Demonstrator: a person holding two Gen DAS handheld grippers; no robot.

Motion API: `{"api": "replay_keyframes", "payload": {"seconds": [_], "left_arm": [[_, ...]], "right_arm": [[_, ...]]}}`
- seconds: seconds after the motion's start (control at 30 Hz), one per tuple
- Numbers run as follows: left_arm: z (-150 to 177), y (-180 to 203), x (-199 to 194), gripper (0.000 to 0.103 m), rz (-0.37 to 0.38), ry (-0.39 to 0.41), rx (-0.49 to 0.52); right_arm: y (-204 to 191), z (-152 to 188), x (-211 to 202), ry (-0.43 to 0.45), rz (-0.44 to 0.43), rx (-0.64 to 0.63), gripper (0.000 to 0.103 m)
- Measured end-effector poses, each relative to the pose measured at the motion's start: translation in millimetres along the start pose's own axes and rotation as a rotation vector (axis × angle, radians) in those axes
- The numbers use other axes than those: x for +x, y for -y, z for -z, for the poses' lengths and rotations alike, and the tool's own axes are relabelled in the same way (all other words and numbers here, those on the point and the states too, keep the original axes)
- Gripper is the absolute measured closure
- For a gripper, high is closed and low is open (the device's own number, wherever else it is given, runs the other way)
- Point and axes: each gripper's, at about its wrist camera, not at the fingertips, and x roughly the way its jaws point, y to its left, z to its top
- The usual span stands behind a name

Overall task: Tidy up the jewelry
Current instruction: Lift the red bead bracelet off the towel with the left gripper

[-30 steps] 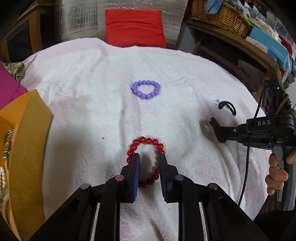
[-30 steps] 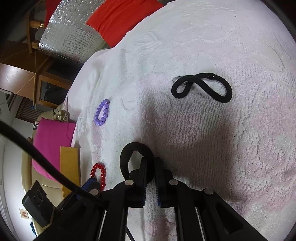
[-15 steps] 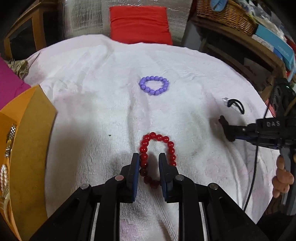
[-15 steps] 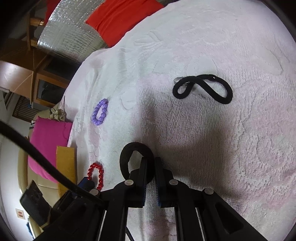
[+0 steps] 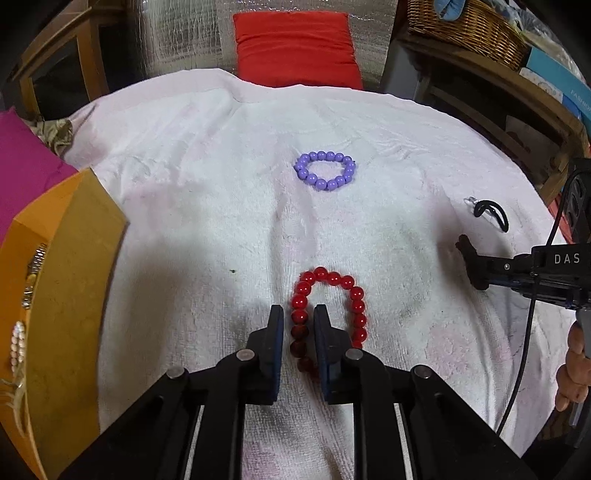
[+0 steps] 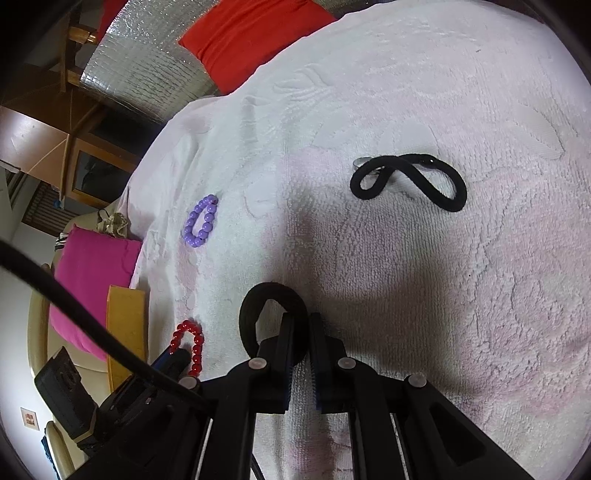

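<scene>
My left gripper (image 5: 298, 314) is shut on the left side of a red bead bracelet (image 5: 347, 291), which is squeezed narrow above the white towel (image 5: 207, 206). A purple bead bracelet (image 5: 325, 170) lies further back. My right gripper (image 6: 300, 320) is shut on a black hair tie (image 6: 255, 306), and its fingers (image 5: 476, 269) show at the right of the left wrist view. A second black hair tie (image 6: 408, 181), twisted into a figure eight, lies on the towel ahead; it also shows in the left wrist view (image 5: 493, 214). The red bracelet (image 6: 194, 345) and purple bracelet (image 6: 201, 221) show in the right wrist view.
An orange box (image 5: 70, 280) holding several pieces of jewelry stands at the left edge of the towel. A pink cushion (image 5: 22, 166) lies behind it. A red cushion (image 5: 295, 48) sits at the back. A shelf with a wicker basket (image 5: 465, 26) is at the right.
My left gripper has closed on the red bracelet's left side and the bracelet has been squeezed from round to narrow. My right gripper still holds the black hair tie, nearly unmoved.
</scene>
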Motion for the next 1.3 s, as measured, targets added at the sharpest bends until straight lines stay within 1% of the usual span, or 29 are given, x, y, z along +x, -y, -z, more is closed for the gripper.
{"api": "replay_keyframes", "payload": {"seconds": [0.13,0.27,0.43,0.6,0.8,0.93,1.03,1.13,1.3], "left_arm": [[0.0,3.1,0.8,0.093,-0.003,0.004,0.009],[-0.2,-2.8,-4.5,0.093,0.035,0.016,-0.007],[1.6,-9.4,-7.9,0.094,0.055,0.018,-0.023],[-0.9,-14.1,-19.9,0.094,0.073,0.065,-0.041],[-2.3,-14.5,-36.2,0.094,0.084,0.119,-0.033],[-1.9,-16.5,-42.7,0.094,0.092,0.133,-0.030],[-0.9,-15.8,-50.0,0.094,0.098,0.147,-0.024],[-0.2,-15.4,-58.8,0.094,0.105,0.168,-0.013],[2.3,-18.7,-69.1,0.094,0.087,0.183,-0.010]], "right_arm": [[-0.9,0.0,0.5,0.003,0.005,0.001,0.093],[-2.8,0.5,1.2,0.007,0.013,-0.001,0.093],[-4.7,1.3,1.6,0.011,0.016,0.000,0.093],[-4.8,0.9,1.8,0.012,0.014,-0.006,0.093],[-2.9,0.0,1.4,0.011,0.004,0.002,0.093],[-2.4,0.4,-0.4,0.014,0.001,0.004,0.093],[-7.8,1.7,-2.5,0.022,0.015,-0.028,0.094],[-8.6,2.0,-4.9,0.032,0.006,-0.023,0.094],[-16.6,3.5,-13.5,0.061,0.004,-0.049,0.094]]}}
